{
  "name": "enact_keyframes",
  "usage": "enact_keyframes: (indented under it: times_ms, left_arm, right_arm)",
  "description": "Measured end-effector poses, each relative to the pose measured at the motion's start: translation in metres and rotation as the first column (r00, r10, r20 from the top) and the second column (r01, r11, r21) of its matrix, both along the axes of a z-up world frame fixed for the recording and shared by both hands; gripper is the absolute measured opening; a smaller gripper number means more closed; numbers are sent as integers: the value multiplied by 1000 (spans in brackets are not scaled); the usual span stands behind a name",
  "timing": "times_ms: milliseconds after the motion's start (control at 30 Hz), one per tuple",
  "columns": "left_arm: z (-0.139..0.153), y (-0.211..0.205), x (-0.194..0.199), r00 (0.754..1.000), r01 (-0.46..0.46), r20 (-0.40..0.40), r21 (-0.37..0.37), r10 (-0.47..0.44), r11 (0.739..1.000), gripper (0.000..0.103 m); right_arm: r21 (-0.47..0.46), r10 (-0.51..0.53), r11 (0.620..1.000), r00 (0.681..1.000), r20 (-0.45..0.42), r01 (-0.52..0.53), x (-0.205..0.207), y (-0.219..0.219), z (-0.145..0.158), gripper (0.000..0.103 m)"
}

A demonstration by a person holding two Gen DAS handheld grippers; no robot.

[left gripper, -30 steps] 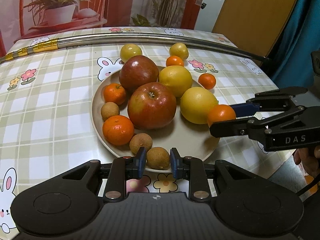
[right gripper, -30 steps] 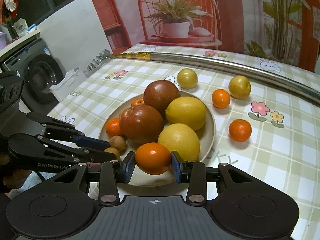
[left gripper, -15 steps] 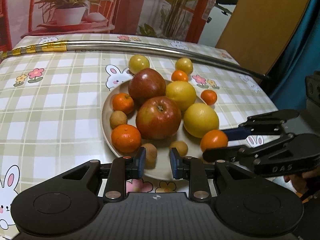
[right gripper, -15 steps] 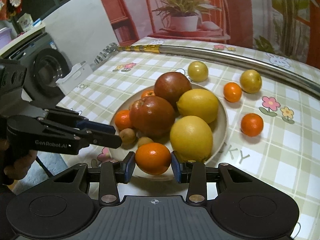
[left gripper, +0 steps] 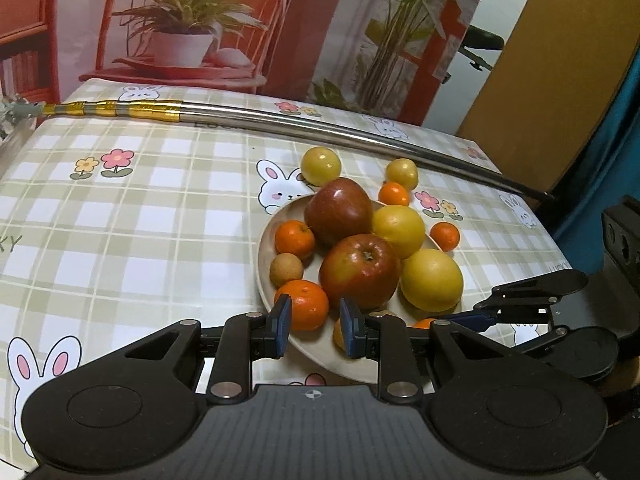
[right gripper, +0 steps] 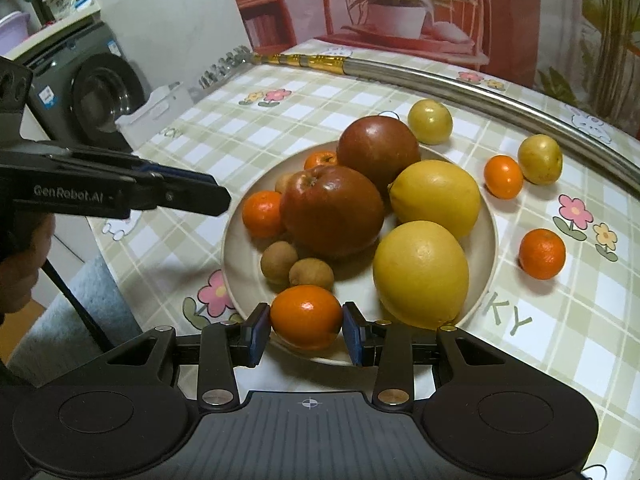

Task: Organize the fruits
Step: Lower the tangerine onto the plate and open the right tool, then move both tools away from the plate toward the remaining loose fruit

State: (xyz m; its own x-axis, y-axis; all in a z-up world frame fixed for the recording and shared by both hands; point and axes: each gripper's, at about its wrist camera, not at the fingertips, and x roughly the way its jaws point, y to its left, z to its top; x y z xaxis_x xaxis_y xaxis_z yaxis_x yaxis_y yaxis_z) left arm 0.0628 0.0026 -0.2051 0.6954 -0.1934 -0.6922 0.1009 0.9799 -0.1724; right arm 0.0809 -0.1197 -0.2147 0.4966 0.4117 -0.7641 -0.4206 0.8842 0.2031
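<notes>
The right tongs (right gripper: pixel 306 334) still clench a glossy round mandarin (right gripper: pixel 306 316) over the beige plate's (right gripper: pixel 486 216) rim; the left tongs (left gripper: pixel 315 330), clenched empty, have drawn back from the brown longans.

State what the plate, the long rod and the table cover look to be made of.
Plate: likely ceramic or melamine, matte beige and evenly smooth. Long rod: polished metal, with bright reflections and gold bands at one end. Table cover: probably glossy vinyl, its printed checks and bunnies carrying a faint sheen.
</notes>
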Motion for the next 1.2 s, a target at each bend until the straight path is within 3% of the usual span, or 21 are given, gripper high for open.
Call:
enact_keyframes:
  times_ms: [467, 733, 867, 1200]
  left_arm:
    - [-1, -3, 0, 1000, 4, -5, 7, -4, 1000, 28]
    - [21, -6, 13, 999, 19, 38, 12, -19, 1000, 28]
    - [39, -9, 25, 997, 21, 77, 33, -23, 999, 28]
    - [67, -20, 56, 993, 41, 113, 43, -46, 998, 28]
  right_arm:
    - [13, -48, 999, 999, 4, 48, 0, -13, -1, 39]
    - [84, -119, 990, 987, 112, 110, -3, -45, 30, 39]
    - [90, -205, 977, 963, 177, 191, 3, -72, 49, 39]
    - [110, -411, 911, 864, 290, 397, 24, -138, 78, 39]
